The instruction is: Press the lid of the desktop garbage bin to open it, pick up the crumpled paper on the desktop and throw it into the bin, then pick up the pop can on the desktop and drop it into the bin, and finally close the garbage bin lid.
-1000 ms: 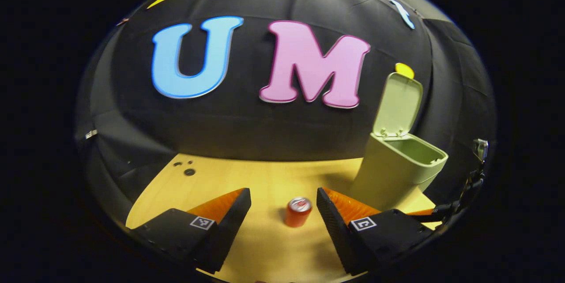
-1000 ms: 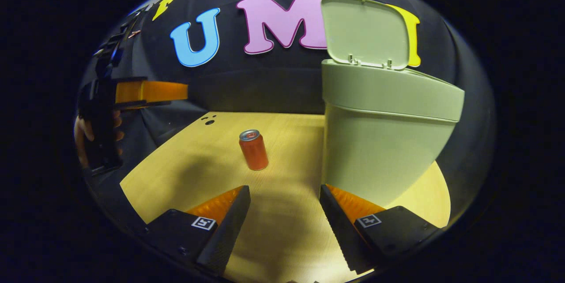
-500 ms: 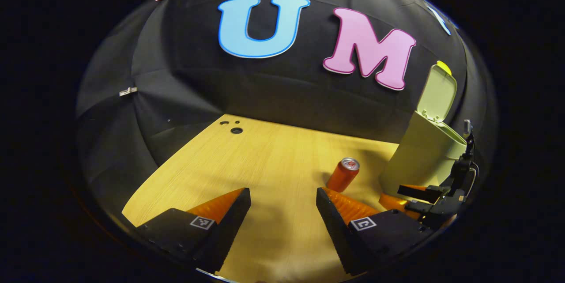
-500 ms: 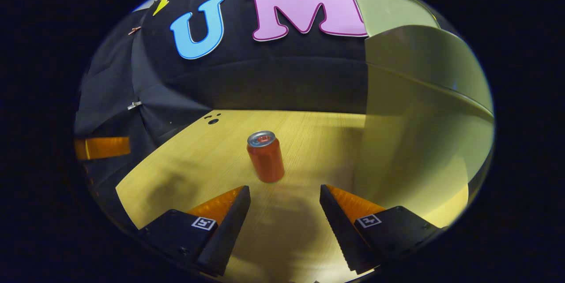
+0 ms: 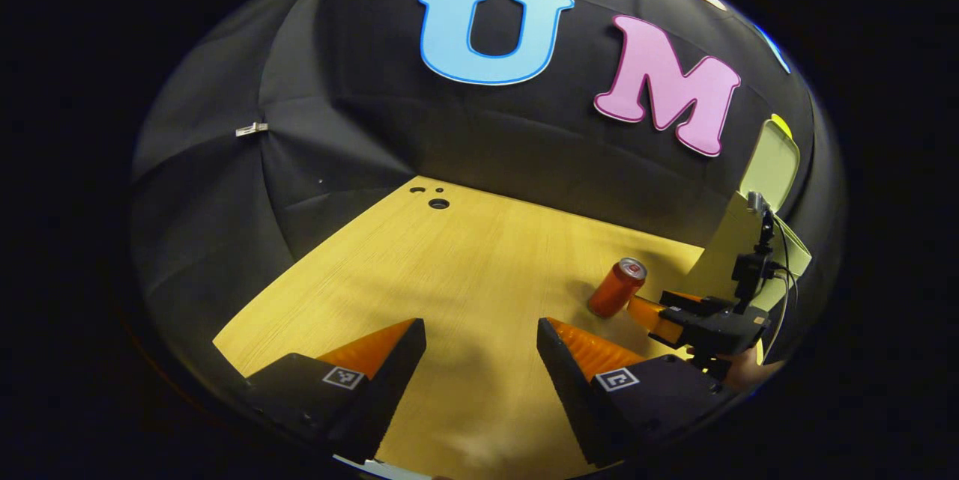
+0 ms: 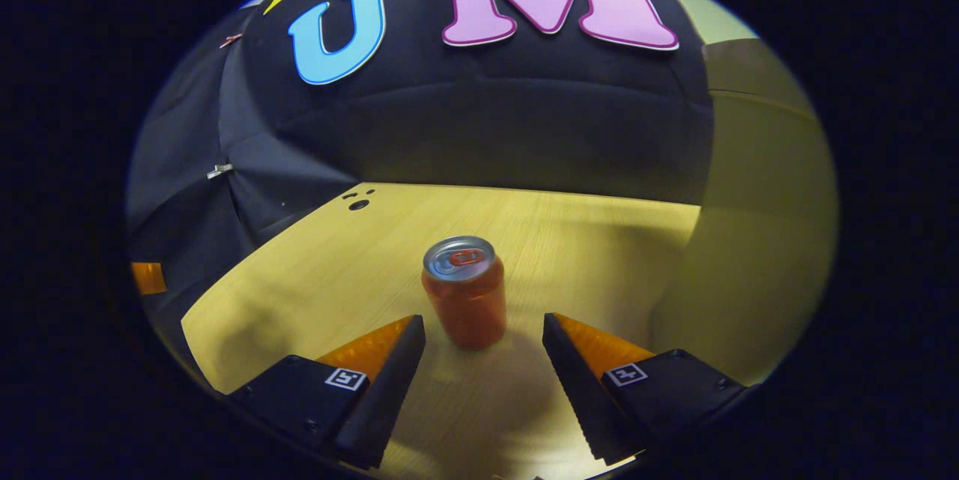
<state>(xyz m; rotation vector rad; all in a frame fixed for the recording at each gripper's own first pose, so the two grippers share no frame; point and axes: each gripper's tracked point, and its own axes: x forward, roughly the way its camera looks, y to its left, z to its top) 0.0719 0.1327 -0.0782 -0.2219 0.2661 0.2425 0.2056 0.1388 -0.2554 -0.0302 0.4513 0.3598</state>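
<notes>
Pop can [image 6: 464, 293] stands upright on the desktop [image 6: 315, 278], left of the garbage bin [image 6: 749, 240]. My right gripper [image 6: 483, 330] sits just before the can; my left gripper [image 5: 479, 338] well left of it.

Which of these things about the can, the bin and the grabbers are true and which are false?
1. The pop can stands upright on the wooden desktop. True.
2. The right gripper is squeezing the can. False: its fingers are spread, with the can just ahead of the gap and not touched.
3. The garbage bin has its lid shut. False: the lid stands up, open.
4. The left gripper is open and holds nothing. True.
5. The can lies inside the bin. False: it is on the desktop beside the bin.
</notes>
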